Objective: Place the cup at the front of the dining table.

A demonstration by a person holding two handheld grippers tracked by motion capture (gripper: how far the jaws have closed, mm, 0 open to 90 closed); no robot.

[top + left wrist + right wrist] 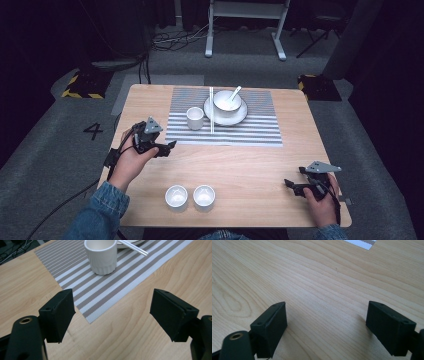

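Observation:
A white ribbed cup stands on the grey striped placemat. Beside it a white bowl with a spoon rests on a white plate, and white chopsticks lie along the plate's left side. My left gripper hovers open just off the mat's near left corner, pointing at the cup, with nothing between its jaws. My right gripper stands open above bare wood at the near right.
Two small white bowls sit side by side near the front edge of the wooden table. A white metal stand and cables lie on the floor beyond the table.

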